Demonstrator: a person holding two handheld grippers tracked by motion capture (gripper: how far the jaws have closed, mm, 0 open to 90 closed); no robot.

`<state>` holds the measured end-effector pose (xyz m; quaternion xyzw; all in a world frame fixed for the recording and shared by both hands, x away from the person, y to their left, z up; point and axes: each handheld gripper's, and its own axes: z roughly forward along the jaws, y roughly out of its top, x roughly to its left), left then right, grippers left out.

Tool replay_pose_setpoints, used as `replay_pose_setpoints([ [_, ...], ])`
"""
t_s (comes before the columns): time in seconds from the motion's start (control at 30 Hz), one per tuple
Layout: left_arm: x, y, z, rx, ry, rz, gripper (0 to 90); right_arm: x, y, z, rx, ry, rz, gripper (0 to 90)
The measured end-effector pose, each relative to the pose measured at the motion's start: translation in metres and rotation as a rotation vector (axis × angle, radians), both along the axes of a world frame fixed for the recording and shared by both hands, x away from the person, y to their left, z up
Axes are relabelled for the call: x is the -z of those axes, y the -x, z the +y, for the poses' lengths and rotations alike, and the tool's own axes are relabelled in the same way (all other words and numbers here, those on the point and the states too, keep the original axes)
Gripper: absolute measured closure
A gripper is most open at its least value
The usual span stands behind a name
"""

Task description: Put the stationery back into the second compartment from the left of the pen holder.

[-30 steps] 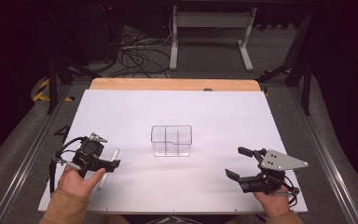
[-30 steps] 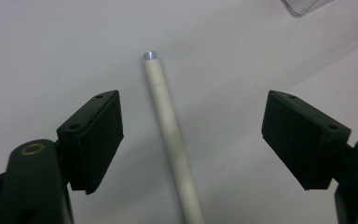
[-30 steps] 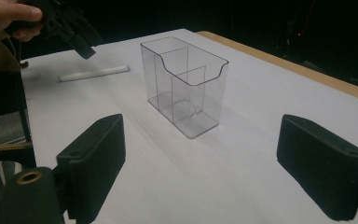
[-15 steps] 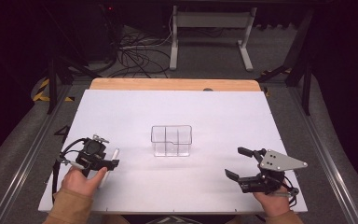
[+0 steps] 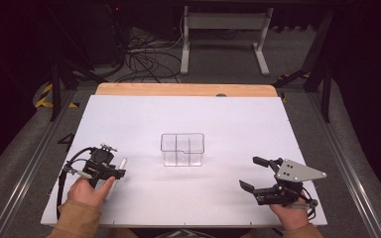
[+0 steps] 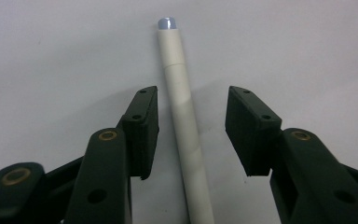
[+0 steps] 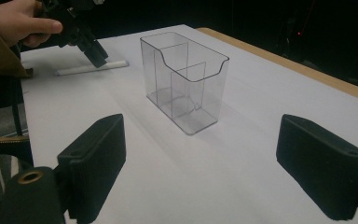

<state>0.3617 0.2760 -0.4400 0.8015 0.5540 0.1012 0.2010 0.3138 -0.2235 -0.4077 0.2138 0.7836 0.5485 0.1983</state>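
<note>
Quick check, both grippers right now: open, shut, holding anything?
Left gripper: open, jaws either side of the white pen lying on the table, not clamped on it.
Right gripper: open, holding nothing, facing the clear organizer.

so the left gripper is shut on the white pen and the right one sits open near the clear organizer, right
Not quite: the left gripper is open, its jaws either side of the white pen without touching it, as the left gripper view shows. The right gripper does sit open near the clear organizer.
</note>
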Motion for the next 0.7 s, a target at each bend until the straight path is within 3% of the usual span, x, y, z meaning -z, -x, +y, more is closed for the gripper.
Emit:
replay_pose_setpoints([
  [0.17, 0.0026, -0.0016, -0.002, -0.001, -0.008, 0.028, 61.4, 0.0001, -0.0001, -0.0001, -0.003, 0.002, -0.002, 16.2],
  [0.7, 0.0045, -0.0015, -0.0075, -0.002, -0.058, 0.049, 71.7, 0.0011, 0.0002, 0.0019, -0.014, 0.008, 0.003, 16.2],
])
